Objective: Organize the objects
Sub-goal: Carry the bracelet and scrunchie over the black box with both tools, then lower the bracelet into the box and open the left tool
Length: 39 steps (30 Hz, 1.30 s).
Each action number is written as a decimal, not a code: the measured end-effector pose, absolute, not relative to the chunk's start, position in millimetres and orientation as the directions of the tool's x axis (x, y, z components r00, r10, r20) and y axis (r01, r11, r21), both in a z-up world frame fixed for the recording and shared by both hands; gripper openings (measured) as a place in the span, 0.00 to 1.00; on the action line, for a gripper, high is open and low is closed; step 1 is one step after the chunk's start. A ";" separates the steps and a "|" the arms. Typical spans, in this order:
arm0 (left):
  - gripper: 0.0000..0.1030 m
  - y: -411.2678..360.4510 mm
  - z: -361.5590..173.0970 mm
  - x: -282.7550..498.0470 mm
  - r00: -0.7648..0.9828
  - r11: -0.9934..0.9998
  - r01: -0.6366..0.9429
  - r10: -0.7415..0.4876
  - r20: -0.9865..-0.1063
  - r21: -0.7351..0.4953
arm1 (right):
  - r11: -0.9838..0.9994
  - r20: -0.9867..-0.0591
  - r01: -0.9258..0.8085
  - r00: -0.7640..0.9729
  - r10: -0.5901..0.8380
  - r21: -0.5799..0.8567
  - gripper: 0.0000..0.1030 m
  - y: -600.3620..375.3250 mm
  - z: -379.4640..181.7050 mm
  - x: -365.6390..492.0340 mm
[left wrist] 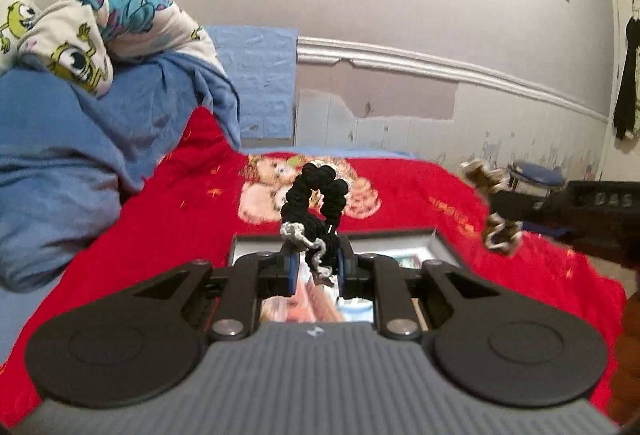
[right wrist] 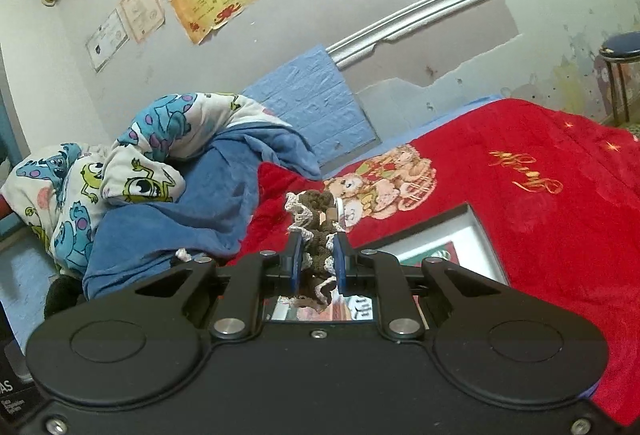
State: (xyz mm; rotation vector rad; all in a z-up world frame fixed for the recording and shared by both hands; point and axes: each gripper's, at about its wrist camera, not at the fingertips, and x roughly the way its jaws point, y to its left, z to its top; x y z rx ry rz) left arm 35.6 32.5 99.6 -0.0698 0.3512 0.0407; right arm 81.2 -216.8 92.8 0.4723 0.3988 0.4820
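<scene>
Bed: red blanket (left wrist: 400,187) with a bear print spread flat; crumpled blue blanket (left wrist: 80,139) and a cartoon-print quilt (left wrist: 80,31) heaped at its far left side.
Box: shallow dark-rimmed tray or box (left wrist: 440,241) on the red blanket, directly under and ahead of the left gripper; contents look like printed cards, too blurred to identify. In the right wrist view the same box (right wrist: 480,231) sits just right of the fingers.
Left gripper: left gripper (left wrist: 316,263) narrow, jaws clamped on a black scrunchie (left wrist: 316,195) with pale trim; the loop stands up above the fingertips, clear of the blanket, over the near edge of the box.
Right gripper: right gripper (right wrist: 316,263) narrow, jaws pinching a brown scrunchie (right wrist: 316,219) edged in cream. From the left wrist view it hangs in the air at the right, beside the box and not over it.
Step in hand (judgement): carry phase; both scrunchies lifted, neither placed. The box is the likely destination.
Next move (judgement): lower the left gripper over the box interior, widen the jaws, let the black scrunchie drop; then bring the right one across.
Risk (judgement): soft, springy fabric may cling to the pads.
</scene>
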 end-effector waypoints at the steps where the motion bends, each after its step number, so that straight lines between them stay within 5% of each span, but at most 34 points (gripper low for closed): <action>1: 0.21 30.4 104.1 40.8 0.940 0.996 -0.052 0.026 -0.341 -0.066 | 0.781 -0.262 -0.340 0.808 0.528 0.524 0.16 -215.6 97.0 88.2; 9: 0.21 13.7 94.9 89.8 0.928 0.990 -0.011 -0.040 -0.370 -0.137 | 0.769 -0.347 -0.256 0.778 0.523 0.585 0.16 -211.0 82.5 143.5; 16: 0.21 -4.4 27.1 131.6 0.823 0.993 0.012 -0.077 -0.562 -0.119 | 0.758 -0.452 -0.132 0.733 0.508 0.638 0.16 -227.6 9.2 173.4; 19: 0.21 -7.8 11.1 135.9 0.804 0.993 0.029 -0.092 -0.588 -0.115 | 0.758 -0.481 -0.105 0.714 0.508 0.644 0.08 -230.6 -5.9 177.4; 26: 0.21 -16.3 -7.8 141.6 0.748 0.997 0.025 -0.071 -0.659 -0.078 | 0.823 -0.560 -0.073 0.699 0.446 0.564 0.07 -223.1 -11.9 173.5; 39: 0.25 -20.7 -11.3 145.0 0.711 0.998 0.014 -0.048 -0.702 -0.054 | 0.787 -0.556 -0.054 0.679 0.480 0.614 0.07 -225.4 -20.8 174.2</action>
